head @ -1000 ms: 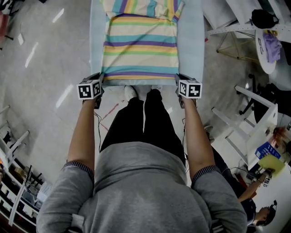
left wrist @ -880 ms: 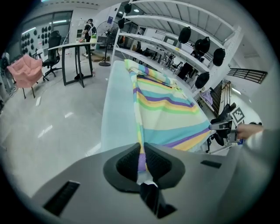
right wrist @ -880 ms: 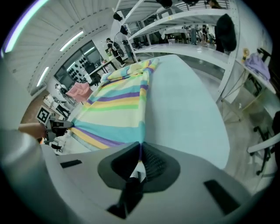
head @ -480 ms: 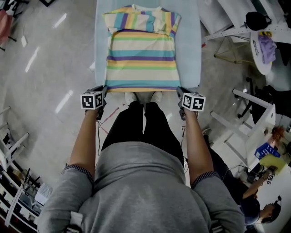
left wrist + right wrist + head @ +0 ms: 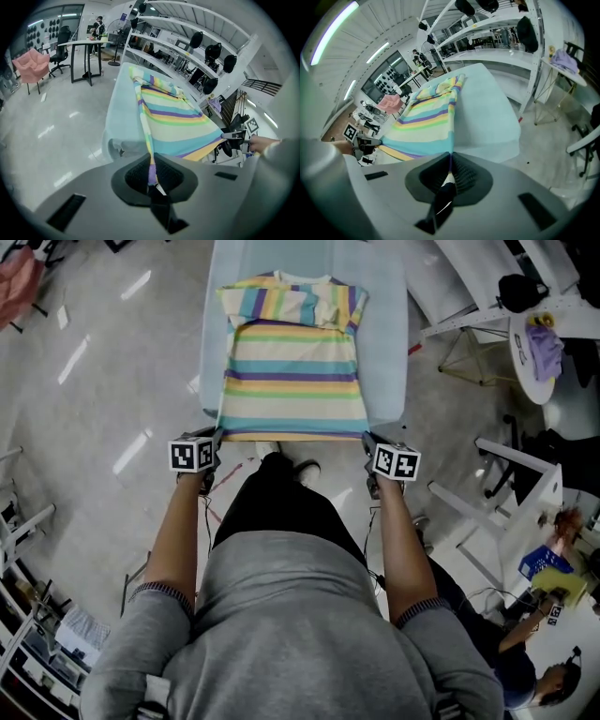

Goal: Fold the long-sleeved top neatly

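Striped pastel long-sleeved top (image 5: 295, 362) lies on the pale blue padded table (image 5: 389, 352), its hem held taut off the near edge. Uneven pulling could skew it or loosen the tucked sleeves (image 5: 323, 306), and the thin hem could slip free. Left gripper (image 5: 151, 177) pinches the left hem corner, and the right gripper (image 5: 448, 174) pinches the right corner.

Grey sweatshirt (image 5: 300, 643) with dark striped cuffs (image 5: 161, 588), black trousers (image 5: 277, 507).
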`<state>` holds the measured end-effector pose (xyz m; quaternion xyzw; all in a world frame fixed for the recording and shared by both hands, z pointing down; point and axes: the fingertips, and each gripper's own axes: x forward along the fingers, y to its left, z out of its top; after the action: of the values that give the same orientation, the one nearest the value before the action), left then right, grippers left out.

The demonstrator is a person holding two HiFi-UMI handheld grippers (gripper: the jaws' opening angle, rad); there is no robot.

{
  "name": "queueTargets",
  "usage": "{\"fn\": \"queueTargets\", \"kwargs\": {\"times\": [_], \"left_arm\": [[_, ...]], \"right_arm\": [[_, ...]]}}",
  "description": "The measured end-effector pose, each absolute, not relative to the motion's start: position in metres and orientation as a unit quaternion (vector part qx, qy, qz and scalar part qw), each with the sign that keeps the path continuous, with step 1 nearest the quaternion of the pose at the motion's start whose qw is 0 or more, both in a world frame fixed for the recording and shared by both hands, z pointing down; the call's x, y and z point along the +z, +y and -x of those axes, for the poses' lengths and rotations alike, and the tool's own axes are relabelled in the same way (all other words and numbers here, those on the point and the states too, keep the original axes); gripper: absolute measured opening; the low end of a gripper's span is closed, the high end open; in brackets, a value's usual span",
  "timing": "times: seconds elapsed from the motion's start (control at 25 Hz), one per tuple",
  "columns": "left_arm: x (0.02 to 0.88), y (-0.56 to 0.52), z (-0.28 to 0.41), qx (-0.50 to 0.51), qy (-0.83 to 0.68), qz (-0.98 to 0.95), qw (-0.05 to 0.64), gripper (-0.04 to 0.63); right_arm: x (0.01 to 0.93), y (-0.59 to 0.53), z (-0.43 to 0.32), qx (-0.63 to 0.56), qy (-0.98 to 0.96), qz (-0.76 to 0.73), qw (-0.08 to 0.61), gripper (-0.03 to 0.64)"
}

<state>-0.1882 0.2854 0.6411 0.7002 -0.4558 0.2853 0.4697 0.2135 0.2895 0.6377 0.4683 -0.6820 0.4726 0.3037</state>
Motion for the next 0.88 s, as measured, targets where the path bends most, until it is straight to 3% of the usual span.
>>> {"fn": "queueTargets", "kwargs": {"times": [0.88], "left_arm": [[0.596,0.326,0.183,0.288,-0.471,-0.663,0.505,0.029]], "right_arm": [[0.595,0.325,-0.222,0.484,-0.682,-0.463,0.293,0.023]]}}
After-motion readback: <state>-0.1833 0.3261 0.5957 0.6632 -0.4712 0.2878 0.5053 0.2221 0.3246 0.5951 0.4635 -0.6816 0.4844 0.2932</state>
